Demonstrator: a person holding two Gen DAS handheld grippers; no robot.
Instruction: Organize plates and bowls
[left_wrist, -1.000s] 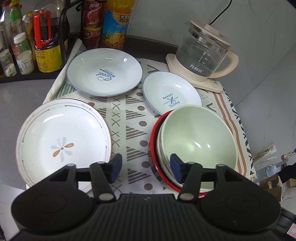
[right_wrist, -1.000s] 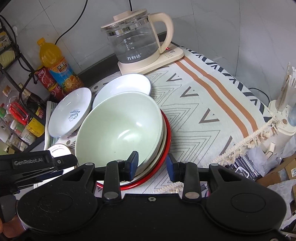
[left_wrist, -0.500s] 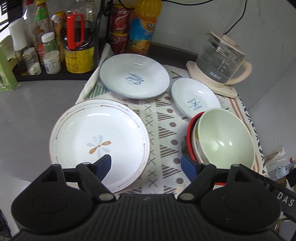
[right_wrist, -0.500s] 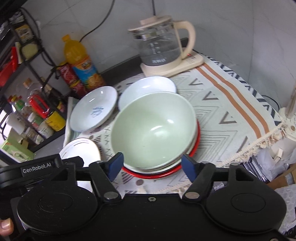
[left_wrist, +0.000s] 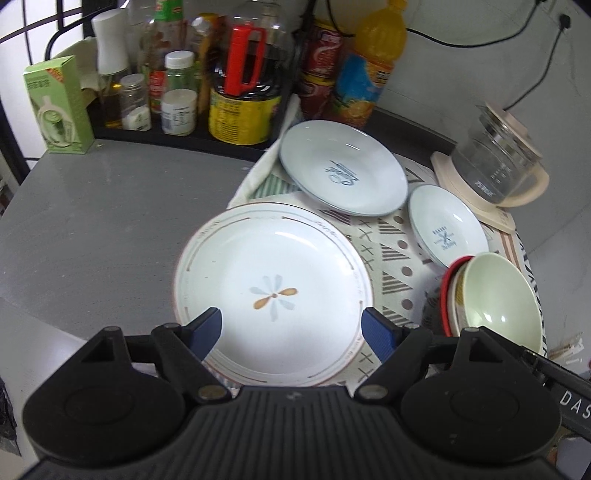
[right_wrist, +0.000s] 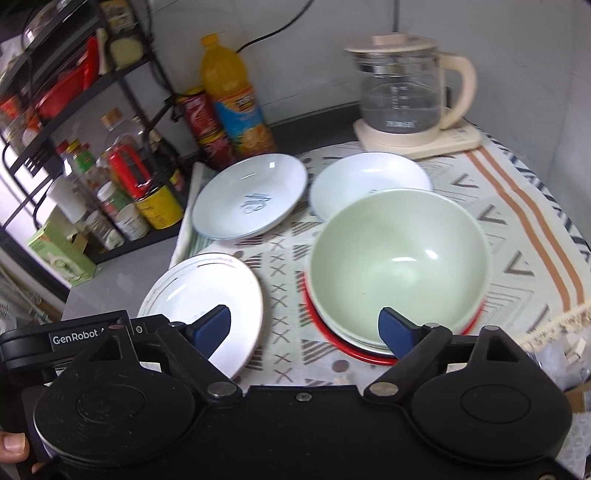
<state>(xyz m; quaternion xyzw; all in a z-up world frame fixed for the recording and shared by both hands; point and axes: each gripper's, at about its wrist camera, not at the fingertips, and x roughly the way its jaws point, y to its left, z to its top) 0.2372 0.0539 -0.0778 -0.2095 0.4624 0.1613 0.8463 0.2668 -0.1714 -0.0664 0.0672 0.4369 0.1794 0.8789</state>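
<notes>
A white plate with a flower lies at the patterned cloth's left edge, and my left gripper hovers open over its near rim, touching nothing. A blue-rimmed plate and a smaller white plate lie behind it. At the right a pale green bowl sits on top of a stack with a red-rimmed dish at the bottom. My right gripper is low in front of that stack, its jaws opening with nothing between them. The flower plate is at its left.
A glass kettle on its base stands at the back right. Bottles and cans crowd a black rack at the back left, beside a green box. Bare grey countertop lies left of the cloth, whose fringed edge hangs at the right.
Both grippers opened wide and drew back from the bowl stack. The left one swung left, so the flower plate now sits between its fingers. The right one let go of the stack's rim.
</notes>
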